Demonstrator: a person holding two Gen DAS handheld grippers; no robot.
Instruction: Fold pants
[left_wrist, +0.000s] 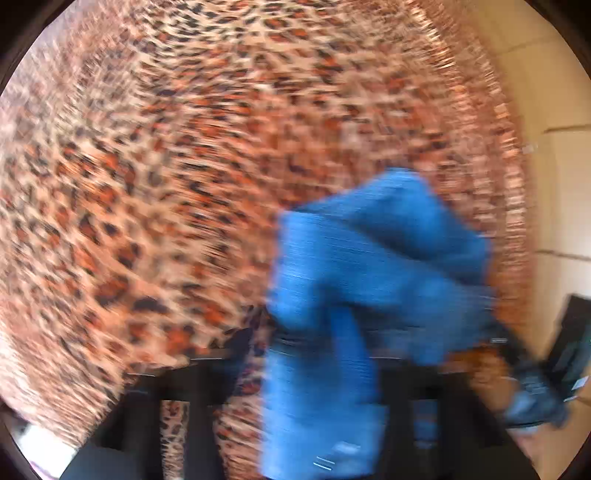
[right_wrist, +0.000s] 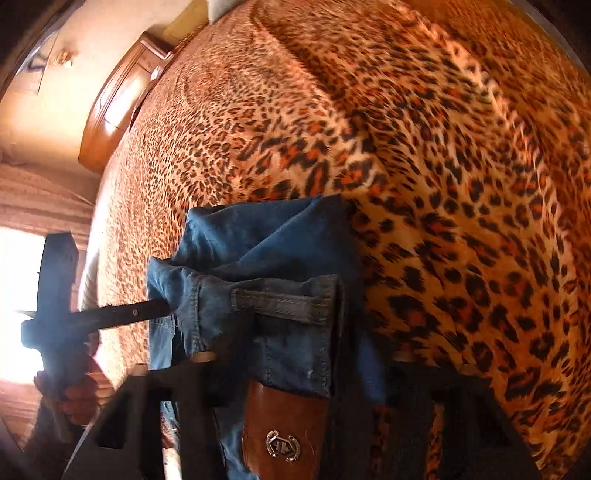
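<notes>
Blue jeans (left_wrist: 369, 258) hang bunched over a leopard-print bedspread (left_wrist: 147, 184). In the blurred left wrist view, my left gripper (left_wrist: 317, 343) has a fold of denim between its black fingers, which look shut on it. The right wrist view shows the jeans (right_wrist: 266, 240) with the waistband and a brown leather patch (right_wrist: 284, 424) between the fingers of my right gripper (right_wrist: 301, 356), which is shut on them. My left gripper (right_wrist: 162, 308) comes in from the left, and its tip is buried in the denim edge. The right gripper (left_wrist: 532, 384) shows as a blur at the lower right.
The bedspread (right_wrist: 443, 184) fills most of both views. A wooden bed end (right_wrist: 118, 96) stands at the far left edge of the bed. A bright window (right_wrist: 14, 295) lies behind a hand (right_wrist: 77, 398) holding the left gripper. A pale wall (left_wrist: 561, 184) lies beyond the bed edge.
</notes>
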